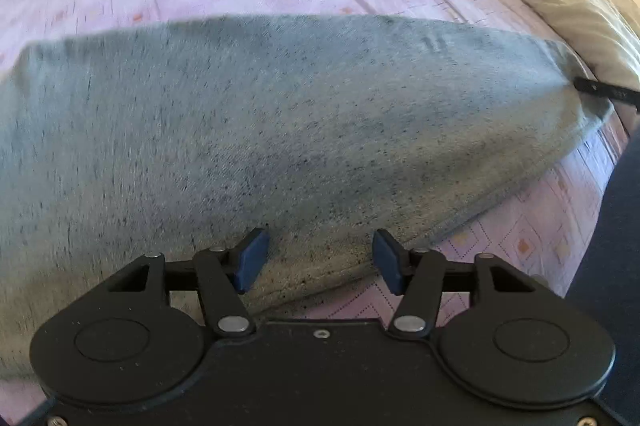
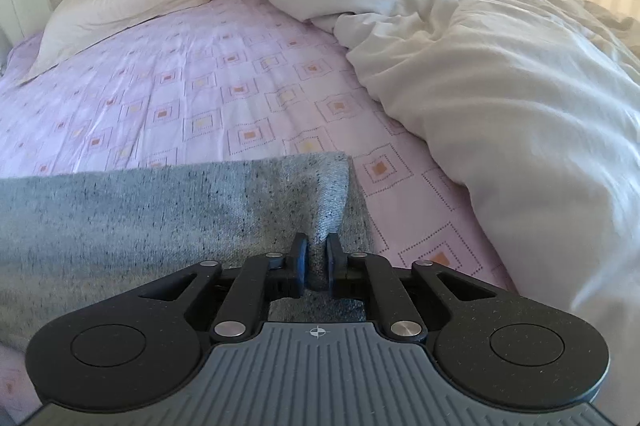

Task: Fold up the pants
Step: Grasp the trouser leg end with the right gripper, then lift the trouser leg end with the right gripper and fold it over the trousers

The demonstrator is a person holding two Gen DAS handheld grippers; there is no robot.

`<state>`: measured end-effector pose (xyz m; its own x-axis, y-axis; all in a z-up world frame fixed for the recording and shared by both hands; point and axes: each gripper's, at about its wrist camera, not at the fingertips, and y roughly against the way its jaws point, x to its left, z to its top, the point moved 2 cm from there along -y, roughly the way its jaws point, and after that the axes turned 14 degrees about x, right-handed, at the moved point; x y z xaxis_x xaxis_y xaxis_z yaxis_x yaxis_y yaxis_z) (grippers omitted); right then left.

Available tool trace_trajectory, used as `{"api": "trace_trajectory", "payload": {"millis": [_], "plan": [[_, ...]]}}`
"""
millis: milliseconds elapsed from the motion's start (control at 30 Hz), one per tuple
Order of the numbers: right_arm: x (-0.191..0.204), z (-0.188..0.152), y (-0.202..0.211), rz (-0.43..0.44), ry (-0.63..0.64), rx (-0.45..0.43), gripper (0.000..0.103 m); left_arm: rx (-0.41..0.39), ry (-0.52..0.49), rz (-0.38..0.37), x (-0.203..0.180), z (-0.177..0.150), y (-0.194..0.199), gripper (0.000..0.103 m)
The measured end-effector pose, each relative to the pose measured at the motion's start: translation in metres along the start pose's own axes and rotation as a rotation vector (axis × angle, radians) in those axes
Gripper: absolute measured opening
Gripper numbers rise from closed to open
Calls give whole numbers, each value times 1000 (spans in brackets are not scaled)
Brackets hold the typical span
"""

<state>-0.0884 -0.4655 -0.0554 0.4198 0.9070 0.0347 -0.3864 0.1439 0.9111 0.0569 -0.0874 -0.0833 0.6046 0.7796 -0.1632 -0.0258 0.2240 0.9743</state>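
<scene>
Right claw (image 2: 317, 262) pinches a fold of grey pants (image 2: 120, 218); left claw (image 1: 320, 262) gapes wide over them, holding nothing.

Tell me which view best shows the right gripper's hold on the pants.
The right wrist view: the right gripper is shut on a pinched fold of the grey pants on the pink bedsheet. The left wrist view shows only one dark fingertip at the pants' far right corner, beyond the open left gripper.
</scene>
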Motion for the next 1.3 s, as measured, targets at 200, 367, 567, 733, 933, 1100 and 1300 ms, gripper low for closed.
{"api": "trace_trajectory", "payload": {"millis": [200,367,567,733,933,1100,1300], "plan": [[-27,-19,34,84,-183,-30,52,23,-14,-11,0,-5,7,63],[-29,-53,36,134,-230,59,53,40,115,-96,23,1,5,63],[-23,-61,22,211,-289,28,65,48,90,-64,14,0,5,65],[-28,-33,6,230,-371,-11,66,50,47,-17,-1,3,-2,67],[-19,-23,-2,167,-354,-10,39,57,63,-15,-1,9,-2,65],[-22,-23,-7,221,-357,16,15,36,83,-90,-10,37,13,62],[-23,-25,-7,234,-345,17,15,-9,18,-75,-48,103,11,62]]}}
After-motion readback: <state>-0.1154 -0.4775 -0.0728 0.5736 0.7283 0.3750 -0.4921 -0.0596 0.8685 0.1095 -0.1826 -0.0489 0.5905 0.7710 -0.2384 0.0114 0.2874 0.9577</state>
